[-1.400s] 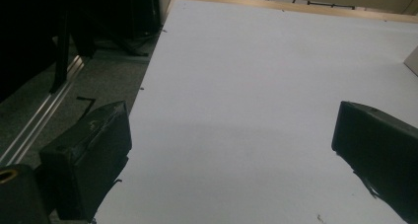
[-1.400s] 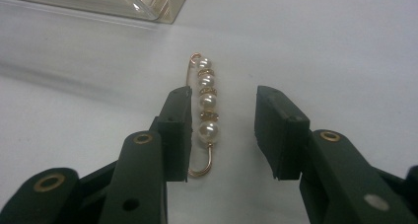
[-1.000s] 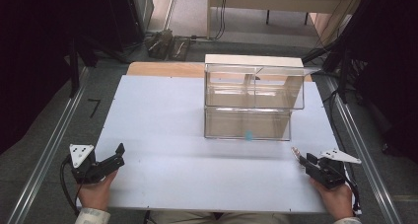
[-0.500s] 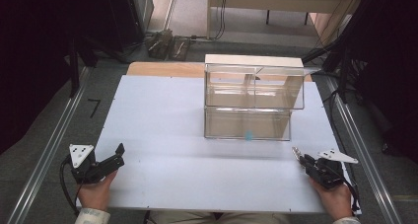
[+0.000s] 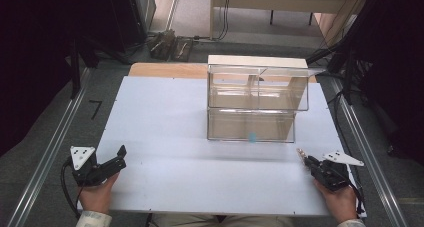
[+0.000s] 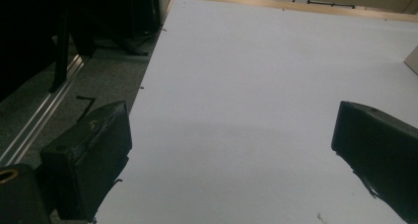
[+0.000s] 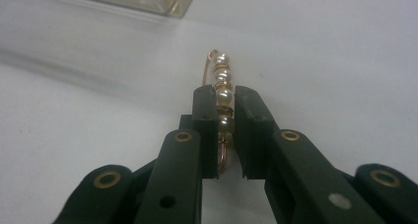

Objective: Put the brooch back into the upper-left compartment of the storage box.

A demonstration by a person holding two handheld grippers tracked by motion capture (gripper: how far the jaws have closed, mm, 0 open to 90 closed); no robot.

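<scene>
Right tool (image 5: 303,154) slightly nearer than before

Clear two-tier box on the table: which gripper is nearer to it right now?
Right. The right gripper sits just off the clear box's front right corner, shut on a pearl pin. The left gripper sits open, far off at the table's near left edge.

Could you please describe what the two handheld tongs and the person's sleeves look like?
Both tongs, left and right, are black with blocky jaws; brass-coloured rivets mark the linkage joints. A pale grey three-cornered plate tops the left one, another the right. A black cable loops from the left. A light sleeve cuff shows at the left wrist.
</scene>
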